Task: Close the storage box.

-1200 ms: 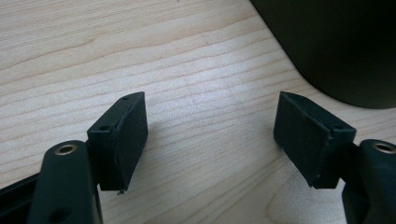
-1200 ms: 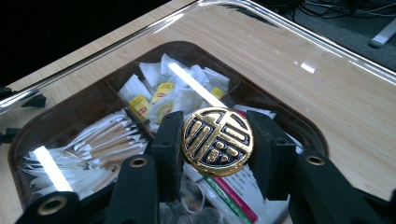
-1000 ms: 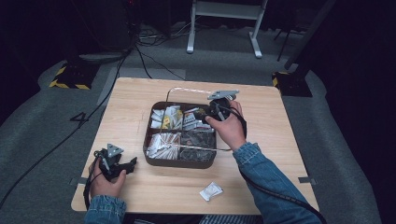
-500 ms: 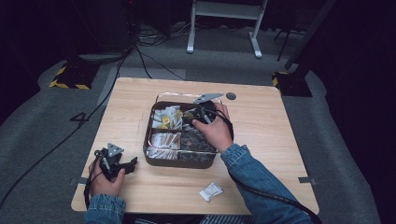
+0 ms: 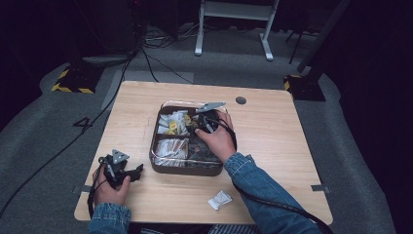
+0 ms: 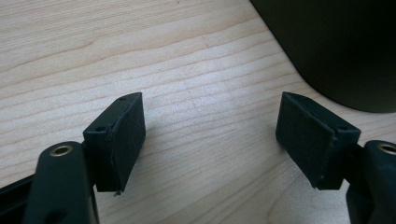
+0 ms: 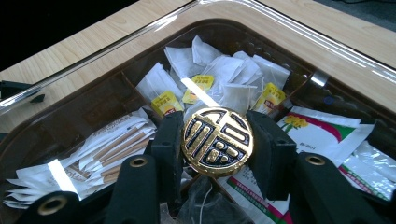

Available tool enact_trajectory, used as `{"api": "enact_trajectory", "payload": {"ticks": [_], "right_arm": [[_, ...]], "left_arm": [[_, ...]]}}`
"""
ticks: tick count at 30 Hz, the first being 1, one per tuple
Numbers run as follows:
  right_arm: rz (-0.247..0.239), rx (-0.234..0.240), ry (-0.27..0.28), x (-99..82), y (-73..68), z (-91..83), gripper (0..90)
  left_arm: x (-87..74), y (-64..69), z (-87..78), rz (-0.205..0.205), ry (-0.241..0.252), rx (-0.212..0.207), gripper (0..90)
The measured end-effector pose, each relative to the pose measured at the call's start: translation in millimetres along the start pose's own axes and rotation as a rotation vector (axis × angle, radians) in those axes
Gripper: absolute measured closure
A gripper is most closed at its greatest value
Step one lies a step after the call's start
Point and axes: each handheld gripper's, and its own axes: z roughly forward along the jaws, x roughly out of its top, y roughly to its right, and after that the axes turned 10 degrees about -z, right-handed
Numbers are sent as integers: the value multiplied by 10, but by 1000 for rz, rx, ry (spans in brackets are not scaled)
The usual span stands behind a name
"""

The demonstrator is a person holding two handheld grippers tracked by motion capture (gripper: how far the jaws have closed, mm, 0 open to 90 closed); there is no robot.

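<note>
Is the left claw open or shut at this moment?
Open. In the left gripper view, the left claw has its two black jaws standing wide apart, with bare wooden table between them and nothing gripped.

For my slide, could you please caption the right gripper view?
Right gripper shut on a round gold-and-black knob above a dark divided box of tea bags and packets.
</note>
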Motion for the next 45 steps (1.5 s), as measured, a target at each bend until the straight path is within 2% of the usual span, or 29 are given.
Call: {"api": "enact_trajectory", "payload": {"ticks": [19,33,45], "right_arm": [[-3,9,-17,-78,-93,135,594],[6,5,-29,-122,-79,188,594],[-4,5,-27,-139,-75,233,594]], "left_arm": [[0,0,1,-1,1,0,246],[0,0,1,0,1,0,246],[1,-1,-1,0,-2,-2,246]]}}
